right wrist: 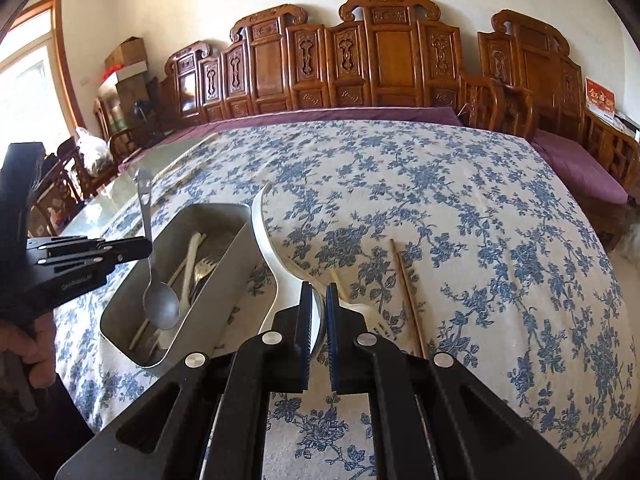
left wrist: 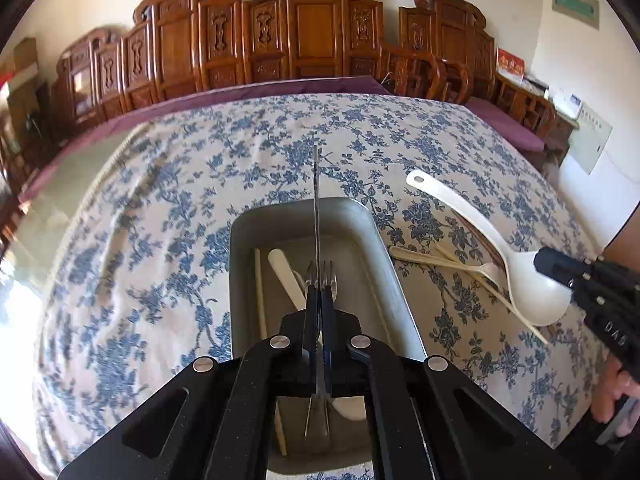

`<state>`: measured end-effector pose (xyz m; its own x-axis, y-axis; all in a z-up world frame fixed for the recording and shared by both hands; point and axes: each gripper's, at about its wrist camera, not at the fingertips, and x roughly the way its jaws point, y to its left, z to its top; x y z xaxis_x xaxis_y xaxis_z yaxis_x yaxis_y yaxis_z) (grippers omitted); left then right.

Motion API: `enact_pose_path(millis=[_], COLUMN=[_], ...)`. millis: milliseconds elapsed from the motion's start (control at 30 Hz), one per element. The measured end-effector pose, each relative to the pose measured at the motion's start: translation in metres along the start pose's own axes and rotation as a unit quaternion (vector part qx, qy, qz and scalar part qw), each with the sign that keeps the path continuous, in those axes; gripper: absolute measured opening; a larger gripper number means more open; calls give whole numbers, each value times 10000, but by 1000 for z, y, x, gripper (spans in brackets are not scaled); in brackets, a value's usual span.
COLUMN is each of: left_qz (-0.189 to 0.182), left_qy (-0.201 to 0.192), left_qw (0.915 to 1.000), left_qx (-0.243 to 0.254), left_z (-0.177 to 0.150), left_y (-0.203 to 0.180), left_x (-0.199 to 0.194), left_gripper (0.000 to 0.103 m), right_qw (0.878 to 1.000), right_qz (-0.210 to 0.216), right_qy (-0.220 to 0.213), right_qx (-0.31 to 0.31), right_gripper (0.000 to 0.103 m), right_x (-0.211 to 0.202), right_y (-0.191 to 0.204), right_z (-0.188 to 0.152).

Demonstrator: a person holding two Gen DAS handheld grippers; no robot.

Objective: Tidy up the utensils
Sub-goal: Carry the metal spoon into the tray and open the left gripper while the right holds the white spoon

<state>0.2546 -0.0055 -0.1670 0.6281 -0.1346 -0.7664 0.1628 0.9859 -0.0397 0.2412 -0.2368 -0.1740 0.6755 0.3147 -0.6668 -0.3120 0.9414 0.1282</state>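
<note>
A grey metal tray (left wrist: 376, 240) lies on the flowered tablecloth and holds a fork (left wrist: 330, 276), a pale chopstick and a white utensil. My left gripper (left wrist: 319, 292) is shut on the handle of a metal spoon (left wrist: 317, 208), seen edge-on. From the right wrist view that spoon (right wrist: 160, 308) hangs bowl down over the tray (right wrist: 216, 206), pinched by the left gripper (right wrist: 148, 246). My right gripper (right wrist: 319, 292) is shut on the bowl rim of a large white ladle (right wrist: 264, 240), whose handle runs up beside the tray. The left wrist view shows the ladle (left wrist: 472, 216) and right gripper (left wrist: 538, 260) too.
A cream plastic fork (right wrist: 360, 308) and a brown chopstick (right wrist: 408, 292) lie on the cloth right of the ladle. A carved wooden bench (right wrist: 380, 64) with purple cushions lines the far table edge. A person's hand (right wrist: 36, 344) holds the left gripper's grip.
</note>
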Motion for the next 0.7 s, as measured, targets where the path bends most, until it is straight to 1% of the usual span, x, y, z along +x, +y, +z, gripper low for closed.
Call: enact_pose_path(millis=[167, 367, 700], left_qz=[-87, 47, 113], left_qy=[231, 449, 548], left_qw=[9997, 9990, 9984], left_qx=[-51, 15, 3], left_z=[-5, -11, -14], left_y=[5, 6, 7], left_x=[16, 28, 33], left_gripper=[1, 1, 0], right_qw=[10000, 10000, 9997], right_qz=[-12, 42, 218], right_qy=[51, 30, -21], right_qx=[-22, -48, 54], right_gripper=[8, 8, 8], right_x=[6, 6, -1], right_y=[1, 5, 14], right_z=[-1, 0, 2])
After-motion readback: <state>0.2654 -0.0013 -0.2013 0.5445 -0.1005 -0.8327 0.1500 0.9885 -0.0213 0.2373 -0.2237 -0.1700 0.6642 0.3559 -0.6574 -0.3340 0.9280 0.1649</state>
